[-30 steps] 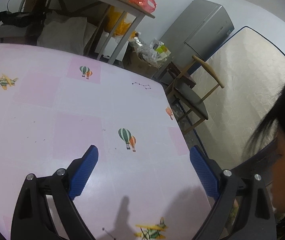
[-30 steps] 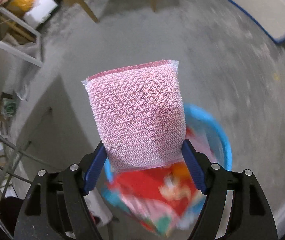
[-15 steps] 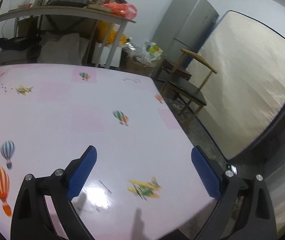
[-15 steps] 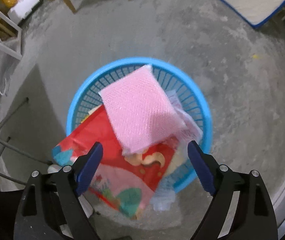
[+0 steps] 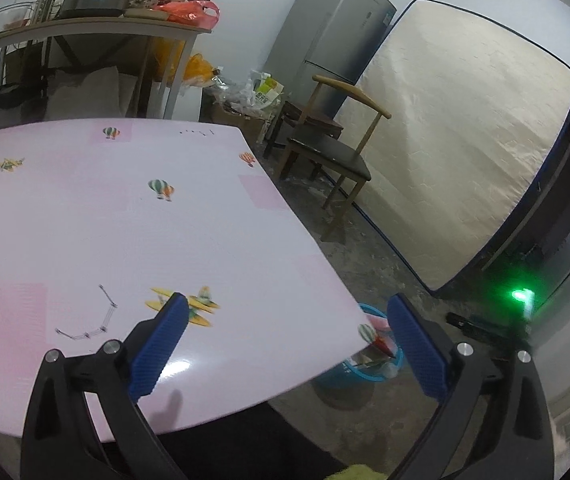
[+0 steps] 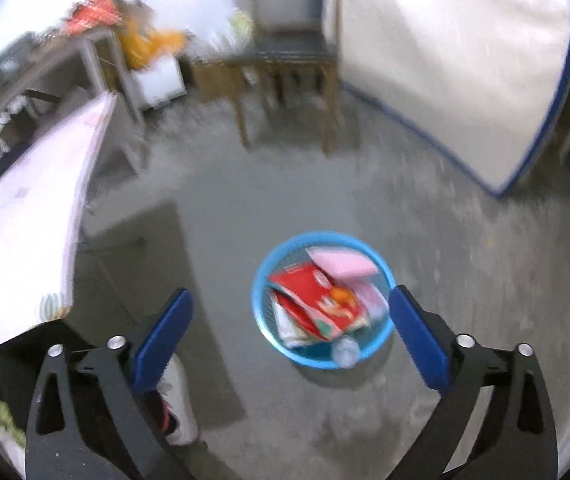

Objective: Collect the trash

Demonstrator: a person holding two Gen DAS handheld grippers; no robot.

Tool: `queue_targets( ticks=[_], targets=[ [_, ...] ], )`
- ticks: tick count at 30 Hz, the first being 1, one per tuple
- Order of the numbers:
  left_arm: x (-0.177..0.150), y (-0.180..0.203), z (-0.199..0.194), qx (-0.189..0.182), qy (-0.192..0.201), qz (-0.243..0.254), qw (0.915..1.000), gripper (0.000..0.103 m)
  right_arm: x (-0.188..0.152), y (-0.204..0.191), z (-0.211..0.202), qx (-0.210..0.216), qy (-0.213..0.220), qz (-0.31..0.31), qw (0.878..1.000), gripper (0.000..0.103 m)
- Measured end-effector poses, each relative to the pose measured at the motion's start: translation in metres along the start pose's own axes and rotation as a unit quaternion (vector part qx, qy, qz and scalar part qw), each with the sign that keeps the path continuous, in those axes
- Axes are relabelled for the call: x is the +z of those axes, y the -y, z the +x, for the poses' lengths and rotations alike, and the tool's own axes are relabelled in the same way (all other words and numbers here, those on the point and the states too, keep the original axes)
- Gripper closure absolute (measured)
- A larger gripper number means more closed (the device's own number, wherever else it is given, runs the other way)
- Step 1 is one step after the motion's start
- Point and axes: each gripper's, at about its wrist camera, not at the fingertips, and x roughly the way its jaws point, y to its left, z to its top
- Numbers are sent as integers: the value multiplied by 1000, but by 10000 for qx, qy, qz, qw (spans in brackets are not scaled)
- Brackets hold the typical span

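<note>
A blue trash basket [image 6: 263,276] stands on the concrete floor. In it lie a pink sponge [image 6: 343,262], a red wrapper [image 6: 317,300] and a clear bottle [image 6: 345,351]. My right gripper [image 6: 289,330] is open and empty, raised well above the basket. My left gripper [image 5: 285,338] is open and empty over the near corner of the pink table [image 5: 105,216]. In the left wrist view the basket [image 5: 349,374] shows partly, below the table's corner.
A wooden chair [image 5: 333,148], a mattress [image 5: 457,152] leaning on the wall and a grey fridge [image 5: 325,36] stand to the right. A cluttered side table [image 5: 97,24] is at the back. A white shoe [image 6: 177,408] is on the floor near my right gripper.
My right gripper opened and dropped the pink sponge into the basket, then rose and pulled back. My left gripper drew back toward the table's near corner.
</note>
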Motion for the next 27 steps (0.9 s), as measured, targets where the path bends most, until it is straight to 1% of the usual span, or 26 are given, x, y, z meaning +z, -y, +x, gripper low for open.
queue_targets(
  ticks=[3, 5, 6, 8, 9, 10, 12, 13, 17, 19, 21, 23, 27],
  targets=[
    [-3, 19, 3, 79, -7, -113, 9999, 6, -9, -22, -31, 265, 376, -132, 9989, 8],
    [-4, 29, 3, 333, 19, -122, 9994, 6, -17, -35, -48, 441, 606, -118, 9971, 8],
    [-3, 38, 3, 523, 55, -75, 9986, 6, -19, -37, -52, 489, 691, -94, 9964, 8],
    [-4, 53, 4, 789, 84, 96, 9968, 6, -22, -47, -66, 591, 901, -22, 9942, 8],
    [-5, 63, 5, 989, 86, 245, 9948, 6, -24, -50, -71, 574, 988, 2, 9935, 8],
    [-7, 71, 6, 1144, 120, 386, 9926, 6, -26, -57, -79, 468, 1164, 4, 9921, 8],
    [-15, 86, 8, 1331, 194, 620, 9890, 6, -31, -62, -90, 269, 1512, -18, 9881, 8],
    [-20, 92, 10, 1405, 179, 649, 9878, 6, -36, -62, -92, 139, 1657, -35, 9861, 8],
    [-33, 107, 17, 1404, 103, 452, 9890, 6, -50, -74, -100, -261, 2083, -229, 9775, 8],
    [-42, 113, 21, 1505, 33, 393, 9878, 6, -52, -81, -99, -475, 2001, -293, 9782, 8],
    [-51, 119, 25, 1578, -76, 495, 9862, 6, -57, -88, -93, -656, 1782, -341, 9812, 8],
    [-60, 125, 31, 1672, -326, 648, 9833, 6, -60, -88, -87, -774, 1531, -287, 9848, 8],
    [-79, 123, 38, 1912, -683, 665, 9769, 6, -65, -76, -74, -803, 1038, 35, 9913, 8]
  ],
)
